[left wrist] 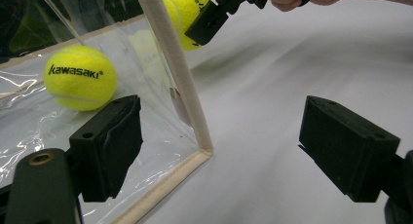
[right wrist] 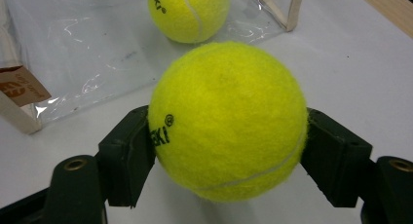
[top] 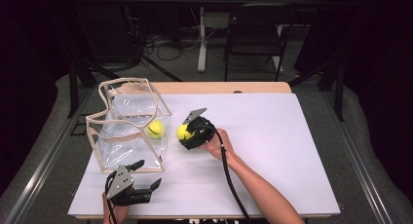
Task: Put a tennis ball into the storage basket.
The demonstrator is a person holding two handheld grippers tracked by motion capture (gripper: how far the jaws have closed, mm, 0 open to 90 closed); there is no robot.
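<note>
A clear plastic bag (top: 127,145) with beige trim stands open at the table's left, and a yellow tennis ball (top: 156,129) lies inside it. Just right of the bag, my right gripper (top: 187,134) is shut on a second tennis ball (top: 182,131), a little above the sheet. The right gripper view shows that held ball (right wrist: 229,121) pressed between both pads, with the bagged ball (right wrist: 189,12) beyond. My left gripper (top: 150,172) stands open near the front edge, in front of the bag. Its jaws straddle the bag's corner seam (left wrist: 180,73) without touching it, and the bagged ball (left wrist: 80,77) lies past the left jaw.
A white sheet (top: 272,136) covers the tabletop, with a wooden strip (top: 224,87) along its far edge. A black chair (top: 255,31) and loose cables (top: 165,44) sit on the floor behind. A brown tag (right wrist: 19,85) hangs on the bag's trim.
</note>
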